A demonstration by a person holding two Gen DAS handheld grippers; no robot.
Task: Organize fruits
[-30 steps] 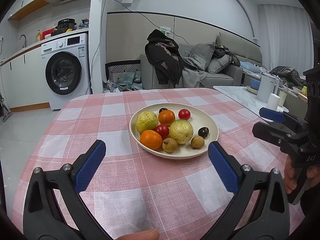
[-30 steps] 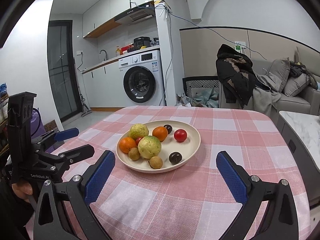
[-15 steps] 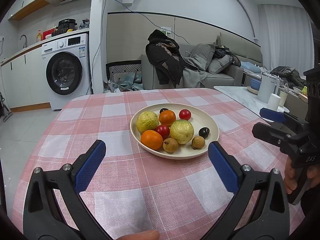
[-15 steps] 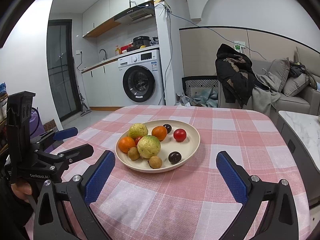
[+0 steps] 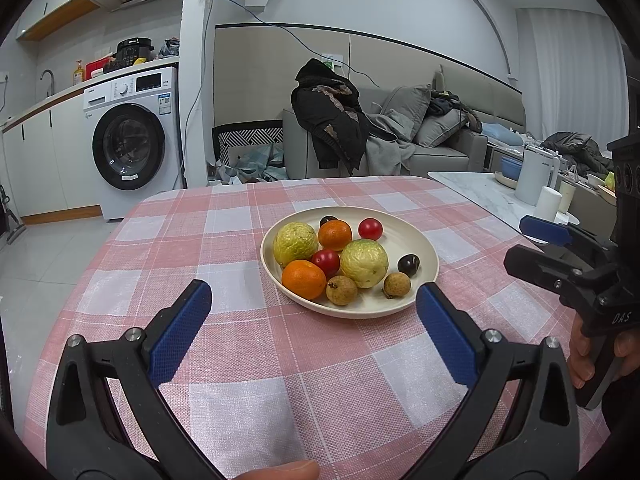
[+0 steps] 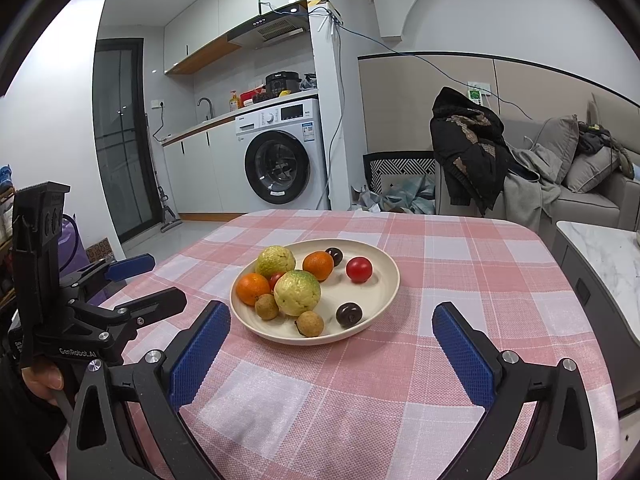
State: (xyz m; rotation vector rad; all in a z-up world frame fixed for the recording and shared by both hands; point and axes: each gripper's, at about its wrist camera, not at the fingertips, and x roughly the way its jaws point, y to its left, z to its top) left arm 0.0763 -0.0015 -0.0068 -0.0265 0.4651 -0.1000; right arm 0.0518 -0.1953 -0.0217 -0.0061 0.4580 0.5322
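A cream plate (image 5: 424, 252) sits mid-table and holds two yellow-green guavas (image 5: 364, 263), two oranges (image 5: 304, 279), two red tomatoes (image 5: 370, 228), two brown longans (image 5: 341, 290) and two dark round fruits (image 5: 408, 264). The plate also shows in the right wrist view (image 6: 384, 284). My left gripper (image 5: 314, 312) is open and empty, just short of the plate's near rim. My right gripper (image 6: 330, 330) is open and empty, also just short of the plate. Each gripper shows at the edge of the other's view.
The table carries a pink and white checked cloth (image 5: 248, 360). A marble side table (image 5: 480, 192) with a white kettle (image 5: 534, 174) and cups stands to the right. A washing machine (image 5: 132, 148) and a sofa (image 5: 420, 136) with clothes lie beyond.
Both views have shifted only slightly; the plate sits a touch nearer in the right wrist view. Both grippers stay open and empty.
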